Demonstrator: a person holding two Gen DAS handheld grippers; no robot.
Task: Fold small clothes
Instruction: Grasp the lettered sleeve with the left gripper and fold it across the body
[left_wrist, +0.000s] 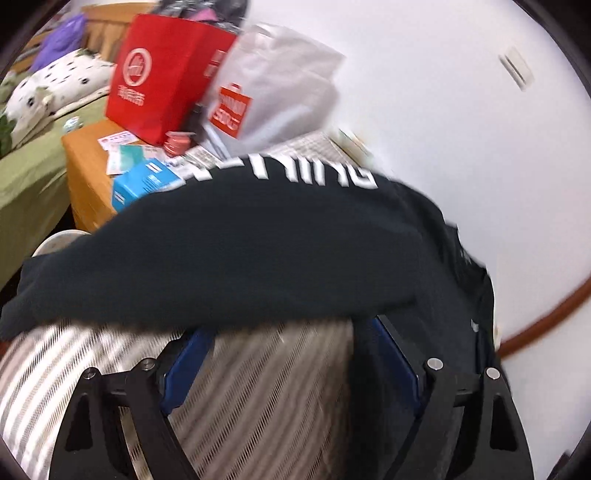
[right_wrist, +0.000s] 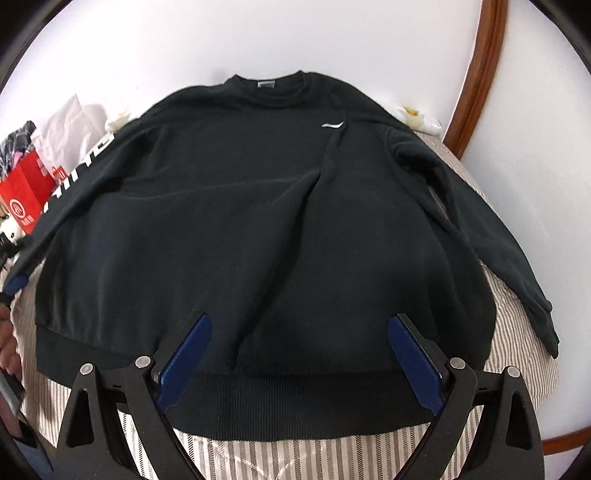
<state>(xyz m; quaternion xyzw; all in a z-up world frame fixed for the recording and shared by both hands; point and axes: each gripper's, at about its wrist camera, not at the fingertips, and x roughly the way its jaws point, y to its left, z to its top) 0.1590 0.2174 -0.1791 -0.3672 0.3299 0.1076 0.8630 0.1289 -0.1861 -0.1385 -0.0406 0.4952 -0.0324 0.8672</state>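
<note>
A black sweatshirt (right_wrist: 236, 221) lies front up and spread flat on a striped cloth (right_wrist: 332, 458), collar toward the wall. Its left sleeve (left_wrist: 240, 236) carries white letters and runs across the left wrist view. My left gripper (left_wrist: 284, 332) is open at that sleeve's near edge, the fingertips hidden under the cloth; a blue pad of it (right_wrist: 16, 282) shows at the sleeve's cuff in the right wrist view. My right gripper (right_wrist: 299, 321) is open and empty over the sweatshirt's hem. The right sleeve (right_wrist: 480, 229) lies angled down the right side.
A wooden side table (left_wrist: 86, 177) stands to the left with a red bag (left_wrist: 159, 77), a grey bag (left_wrist: 280, 85), a blue box (left_wrist: 144, 182) and papers. A green bed (left_wrist: 29, 184) is beyond it. A white wall (right_wrist: 332, 33) with a brown rail (right_wrist: 476, 74) is behind.
</note>
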